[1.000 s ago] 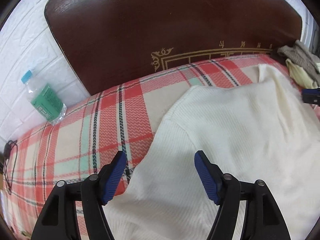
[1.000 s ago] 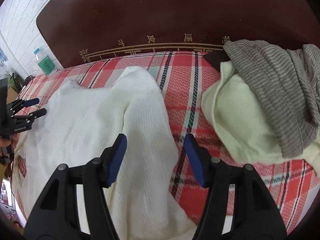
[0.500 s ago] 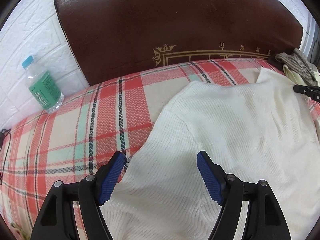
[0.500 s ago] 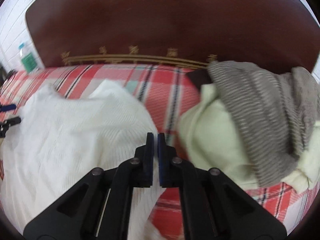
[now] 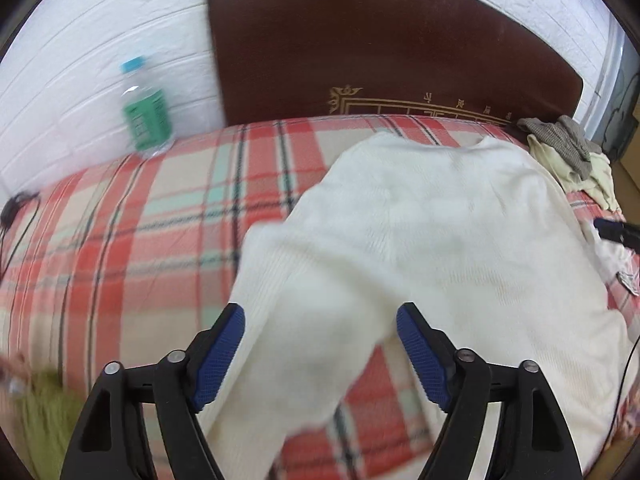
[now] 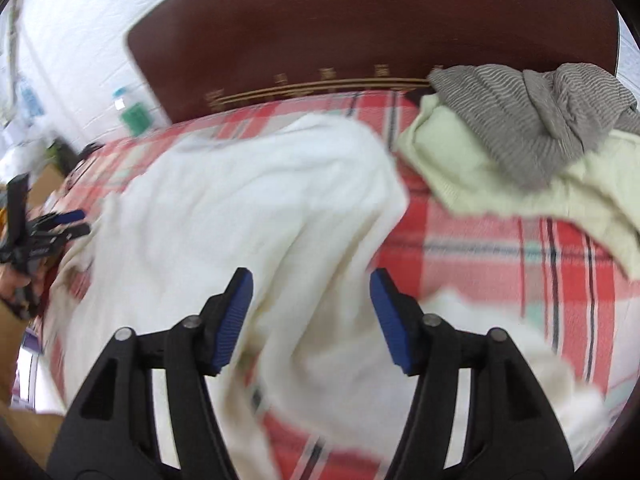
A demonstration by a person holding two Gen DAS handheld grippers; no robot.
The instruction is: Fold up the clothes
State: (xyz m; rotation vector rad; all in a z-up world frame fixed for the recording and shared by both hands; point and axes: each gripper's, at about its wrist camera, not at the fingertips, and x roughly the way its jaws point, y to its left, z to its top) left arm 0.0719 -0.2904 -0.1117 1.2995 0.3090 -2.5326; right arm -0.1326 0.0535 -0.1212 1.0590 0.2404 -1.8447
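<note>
White knit sweater spread on plaid bed. Left gripper and right gripper wide, holding nothing. Green bottle label, gold headboard characters unreadable.

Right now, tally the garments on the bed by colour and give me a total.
White sweater: 1
Pale yellow garment: 1
Grey striped garment: 1
Total: 3
</note>
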